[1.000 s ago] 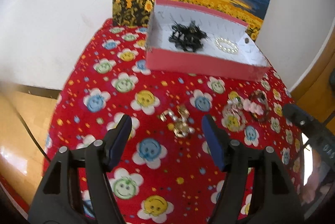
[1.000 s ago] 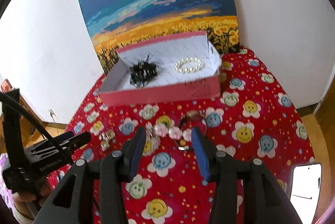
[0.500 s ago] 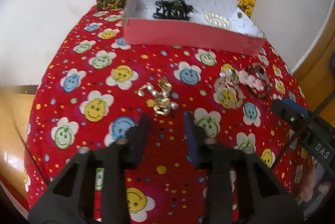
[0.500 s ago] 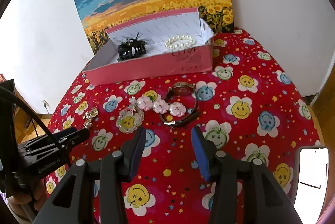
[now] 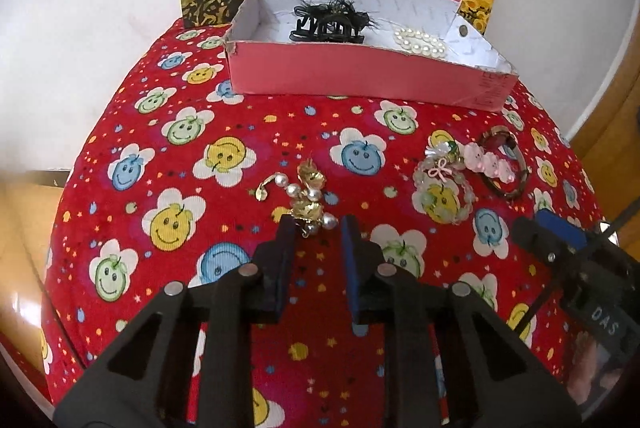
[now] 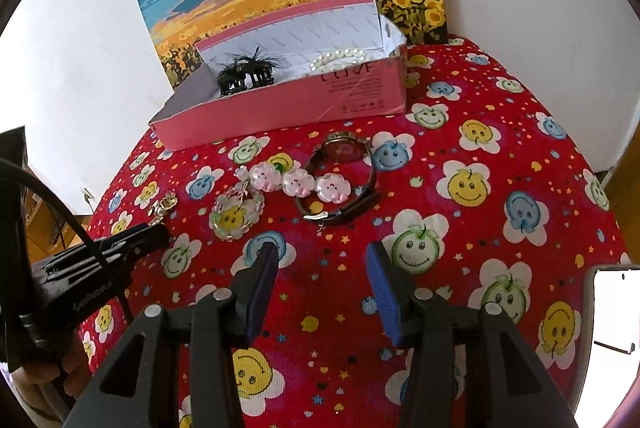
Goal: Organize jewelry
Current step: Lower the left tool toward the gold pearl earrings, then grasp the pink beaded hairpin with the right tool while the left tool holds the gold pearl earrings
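Left gripper [image 5: 314, 224] was narrowed around the near end of the gold-and-pearl piece [image 5: 306, 197] on the red cloth [image 5: 120, 228] — not clamped. Best to close low, catch the cluster, not one pearl. Right gripper [image 6: 322, 260] hung wide apart, empty; pink box [image 5: 360, 75] beyond.

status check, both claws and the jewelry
Left claw narrowed around gold pearl piece, not yet clamped. Right claw open, empty. Pink box path unobstructed.

Red smiley-flower cloth [image 5: 200, 236] covers the surface. Pink box [image 5: 360, 73] at top; gold earrings [image 5: 304, 197] centre; bead bracelet [image 5: 442, 193], pink clip [image 5: 490, 163], watch [image 5: 506, 163] right.
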A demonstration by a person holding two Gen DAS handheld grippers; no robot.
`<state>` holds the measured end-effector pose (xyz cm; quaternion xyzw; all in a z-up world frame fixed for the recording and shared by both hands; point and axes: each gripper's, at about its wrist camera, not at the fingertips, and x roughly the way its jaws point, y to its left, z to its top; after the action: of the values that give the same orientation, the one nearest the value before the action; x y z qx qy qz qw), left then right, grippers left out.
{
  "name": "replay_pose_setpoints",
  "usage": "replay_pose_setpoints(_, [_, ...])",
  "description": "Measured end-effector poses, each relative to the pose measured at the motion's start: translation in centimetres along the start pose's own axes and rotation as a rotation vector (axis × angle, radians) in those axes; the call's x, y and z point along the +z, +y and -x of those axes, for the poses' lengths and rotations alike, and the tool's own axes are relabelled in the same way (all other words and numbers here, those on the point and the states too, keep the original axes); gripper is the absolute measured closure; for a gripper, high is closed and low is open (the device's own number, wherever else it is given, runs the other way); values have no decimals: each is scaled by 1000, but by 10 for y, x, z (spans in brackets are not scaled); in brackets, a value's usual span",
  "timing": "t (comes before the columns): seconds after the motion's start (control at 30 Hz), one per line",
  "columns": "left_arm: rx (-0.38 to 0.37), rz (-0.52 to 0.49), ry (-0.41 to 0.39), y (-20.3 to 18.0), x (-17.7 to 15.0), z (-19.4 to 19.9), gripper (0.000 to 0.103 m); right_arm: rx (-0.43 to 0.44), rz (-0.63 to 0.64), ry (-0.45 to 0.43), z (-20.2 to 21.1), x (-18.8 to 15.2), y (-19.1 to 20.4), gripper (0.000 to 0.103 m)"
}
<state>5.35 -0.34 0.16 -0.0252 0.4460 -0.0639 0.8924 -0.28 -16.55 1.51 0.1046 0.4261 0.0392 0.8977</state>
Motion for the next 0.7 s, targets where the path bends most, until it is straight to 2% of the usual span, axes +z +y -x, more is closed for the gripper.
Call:
replay_pose_setpoints(0.2, [17, -10, -14, -1, 2, -4, 92, 15, 1, -9, 0, 0, -1, 51])
replay_pose_setpoints(0.33, [3, 6, -17, 1, 2, -1, 94, 26, -7, -12, 0, 0, -2, 51])
replay_pose_setpoints(0.7, [-32, 47, -107, 24, 2, 50, 94, 24, -14, -6, 1, 0, -1, 51])
